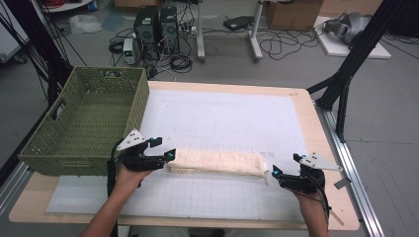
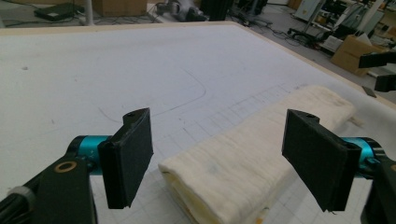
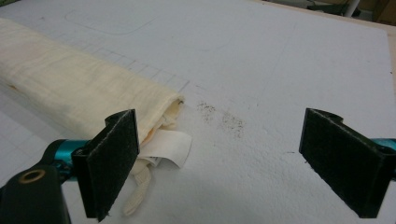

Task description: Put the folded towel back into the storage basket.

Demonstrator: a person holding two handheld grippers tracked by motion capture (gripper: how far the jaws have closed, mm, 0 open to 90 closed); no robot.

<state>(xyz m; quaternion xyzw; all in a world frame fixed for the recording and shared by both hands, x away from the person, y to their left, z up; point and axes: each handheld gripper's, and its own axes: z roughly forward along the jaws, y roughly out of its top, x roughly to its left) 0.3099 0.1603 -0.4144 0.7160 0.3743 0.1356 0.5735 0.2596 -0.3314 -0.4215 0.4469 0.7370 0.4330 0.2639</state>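
- Plainly, my left gripper (image 1: 167,150) sat at the left end of the folded cream cloth (image 1: 217,162), its jaws spread wide and pinching nothing.
- From the left gripper view, that end of the cloth (image 2: 243,163) lay between the two black pads (image 2: 128,156), apart from both of them.
- My right gripper (image 1: 274,173) was just beside the cloth's right end, released as well, with bare white mat between its jaws.
- Through the right gripper view I saw the cloth (image 3: 70,84) run away to the upper left, its end just behind my left pad (image 3: 109,161); a white label (image 3: 166,149) stuck out from that end.
- The cloth lay lengthwise on the white gridded mat (image 1: 222,118) near the front of the tabletop (image 1: 309,118), flat and folded into a long strip.
- A green woven basket (image 1: 84,123) stood at the tabletop's left edge, just behind my left gripper.
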